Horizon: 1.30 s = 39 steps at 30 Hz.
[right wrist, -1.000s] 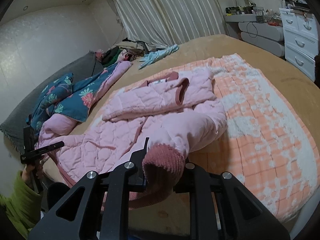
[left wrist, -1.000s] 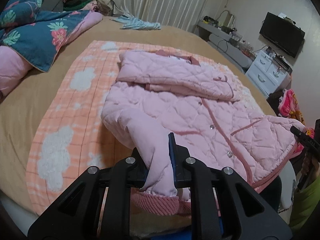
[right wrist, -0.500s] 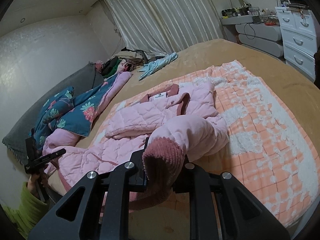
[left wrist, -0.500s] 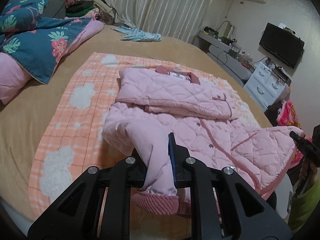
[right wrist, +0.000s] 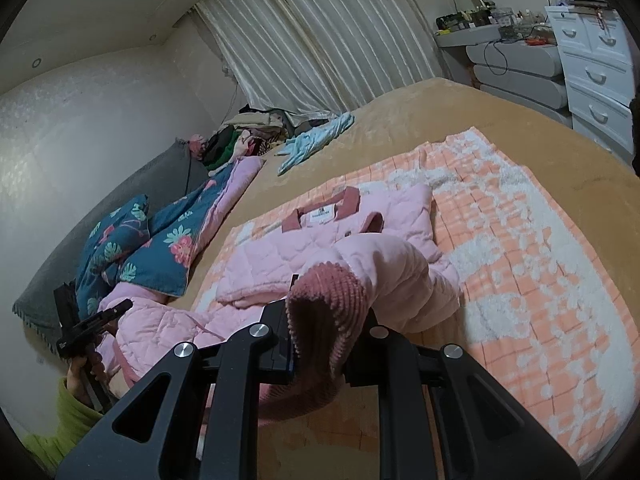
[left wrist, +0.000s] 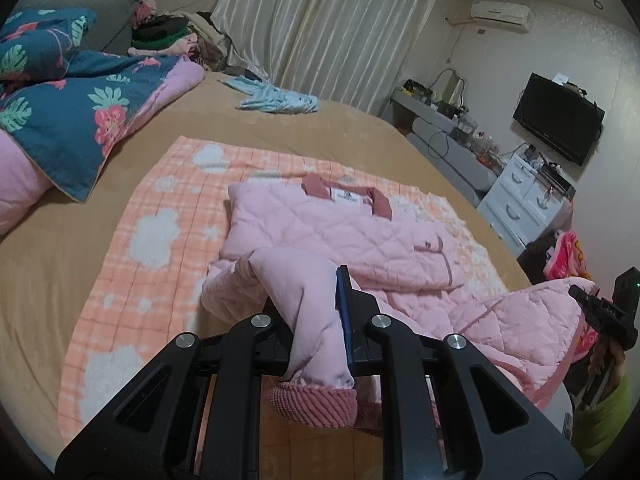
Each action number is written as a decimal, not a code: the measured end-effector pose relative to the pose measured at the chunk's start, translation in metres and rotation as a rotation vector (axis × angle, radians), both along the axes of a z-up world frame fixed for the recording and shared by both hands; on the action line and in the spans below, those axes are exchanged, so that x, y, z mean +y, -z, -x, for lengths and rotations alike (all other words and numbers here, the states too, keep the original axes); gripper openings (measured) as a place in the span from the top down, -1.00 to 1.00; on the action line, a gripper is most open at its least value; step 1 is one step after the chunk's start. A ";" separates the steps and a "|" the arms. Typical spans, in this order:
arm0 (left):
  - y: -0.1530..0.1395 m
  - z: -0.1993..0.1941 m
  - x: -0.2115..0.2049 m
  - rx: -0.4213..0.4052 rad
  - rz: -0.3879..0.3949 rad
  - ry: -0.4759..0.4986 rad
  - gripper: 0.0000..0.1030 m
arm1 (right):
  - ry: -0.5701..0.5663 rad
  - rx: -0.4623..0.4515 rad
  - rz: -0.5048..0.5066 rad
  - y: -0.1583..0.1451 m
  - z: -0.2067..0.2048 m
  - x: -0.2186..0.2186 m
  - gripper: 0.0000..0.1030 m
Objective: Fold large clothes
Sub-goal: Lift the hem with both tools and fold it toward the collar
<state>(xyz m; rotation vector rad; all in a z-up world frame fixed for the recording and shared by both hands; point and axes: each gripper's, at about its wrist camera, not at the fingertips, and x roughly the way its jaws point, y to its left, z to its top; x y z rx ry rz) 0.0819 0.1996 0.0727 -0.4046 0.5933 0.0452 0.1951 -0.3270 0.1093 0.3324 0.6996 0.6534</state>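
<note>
A pink quilted jacket (left wrist: 340,232) (right wrist: 280,256) lies collar away from me on an orange and white blanket (left wrist: 160,240) (right wrist: 520,240) on the bed. My left gripper (left wrist: 320,320) is shut on one sleeve just above its ribbed cuff (left wrist: 316,404), holding it up over the jacket's near side. My right gripper (right wrist: 324,320) is shut on the other sleeve at its dark pink ribbed cuff (right wrist: 328,300), also raised. Each gripper shows in the other's view at the edge, the right gripper (left wrist: 600,316) and the left gripper (right wrist: 92,324), with a hand in a green sleeve (right wrist: 76,408).
A blue floral quilt (left wrist: 72,120) and a pile of clothes (left wrist: 168,36) lie at the head of the bed. A light blue garment (left wrist: 276,100) lies beyond the blanket. White drawers (left wrist: 524,200) and a TV (left wrist: 556,116) stand past the bed's right side.
Both grippers have risen and moved over the bed with the sleeves still held. The sleeves now hang higher and the jacket's lower part is bunched closer to the collar.
</note>
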 end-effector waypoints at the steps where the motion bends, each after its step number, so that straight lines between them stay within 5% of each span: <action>1: -0.003 -0.003 0.002 -0.003 0.000 -0.003 0.83 | 0.002 -0.004 0.000 -0.003 -0.002 0.001 0.71; 19: -0.039 -0.056 0.026 -0.037 -0.015 -0.055 0.83 | 0.036 -0.064 -0.011 -0.051 -0.064 0.031 0.72; 39: -0.005 -0.115 0.023 0.027 -0.144 -0.100 0.83 | 0.092 0.019 0.029 -0.002 -0.131 0.038 0.71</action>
